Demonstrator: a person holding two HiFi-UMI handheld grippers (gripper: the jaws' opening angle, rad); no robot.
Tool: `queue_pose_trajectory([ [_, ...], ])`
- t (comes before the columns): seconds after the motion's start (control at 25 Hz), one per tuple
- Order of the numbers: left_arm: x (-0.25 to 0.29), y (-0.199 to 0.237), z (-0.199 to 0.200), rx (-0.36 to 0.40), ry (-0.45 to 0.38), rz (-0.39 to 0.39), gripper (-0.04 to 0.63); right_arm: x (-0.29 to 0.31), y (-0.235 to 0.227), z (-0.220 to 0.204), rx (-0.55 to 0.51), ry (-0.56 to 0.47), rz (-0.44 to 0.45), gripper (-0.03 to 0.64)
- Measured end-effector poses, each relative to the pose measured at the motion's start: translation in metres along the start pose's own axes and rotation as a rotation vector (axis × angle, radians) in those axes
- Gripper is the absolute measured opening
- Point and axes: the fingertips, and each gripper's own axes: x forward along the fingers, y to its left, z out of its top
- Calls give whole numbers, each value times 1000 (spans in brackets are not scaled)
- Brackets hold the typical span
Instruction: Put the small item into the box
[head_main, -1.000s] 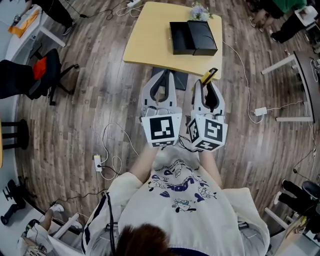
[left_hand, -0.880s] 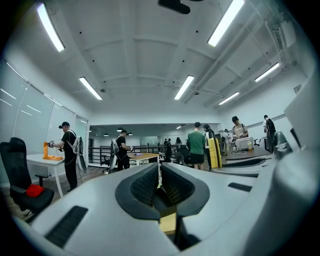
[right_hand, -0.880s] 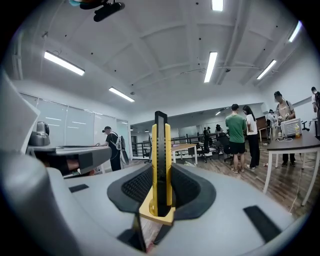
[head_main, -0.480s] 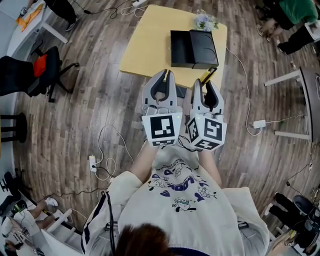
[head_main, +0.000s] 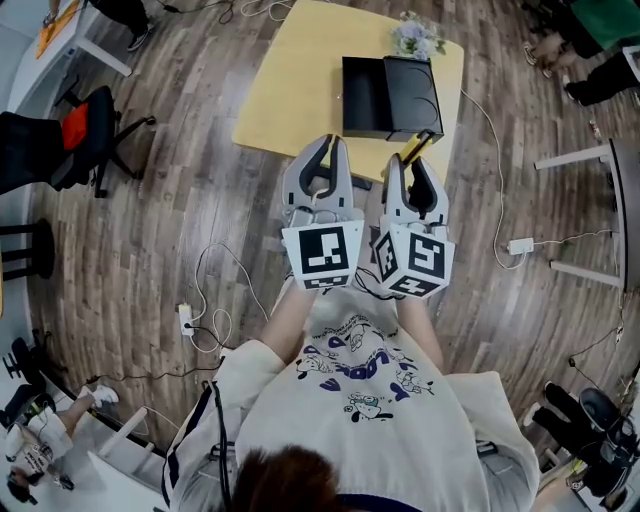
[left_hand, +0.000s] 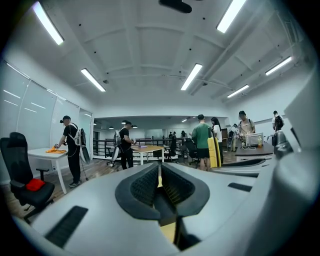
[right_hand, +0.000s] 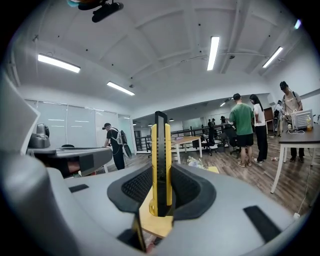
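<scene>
Between the jaws of our right tool (right_hand: 160, 186) stands the small item, a yellow cutter (right_hand: 160, 160) with a black strip down its middle. The pads are clenched on its lower end, and most of its length sticks out past the tips. Our left tool (left_hand: 160, 180) is clenched as well, but on nothing: its pads meet with only a thin slit between them.

From the head view we hold both tools side by side, close to the body, with their tips over the near edge of the bench (head_main: 290, 90) and the wooden floor (head_main: 180, 200) below them. On the far right part of the bench lies the black box (head_main: 388, 97), opened into two halves side by side. The cutter's far end shows just near of its near right corner. A small bunch of flowers (head_main: 415, 38) sits just beyond the box at the far edge.

We judge the task roughly half done. The item is picked up and brought to the bench, but it is not yet in the box. What remains is to carry it over an open half, lower it in and let go. We cannot tell which half is the tray.
</scene>
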Motion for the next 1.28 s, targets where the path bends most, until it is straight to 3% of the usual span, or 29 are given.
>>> queue_pose_trajectory([
  [0.64,86,28,-15,-6,43,-38,29,85,-14,-7,25,49,-46,129],
  [1.28,182,51,-38,-35,138,-76,29,178,-33,-19,40,148,-79,129],
])
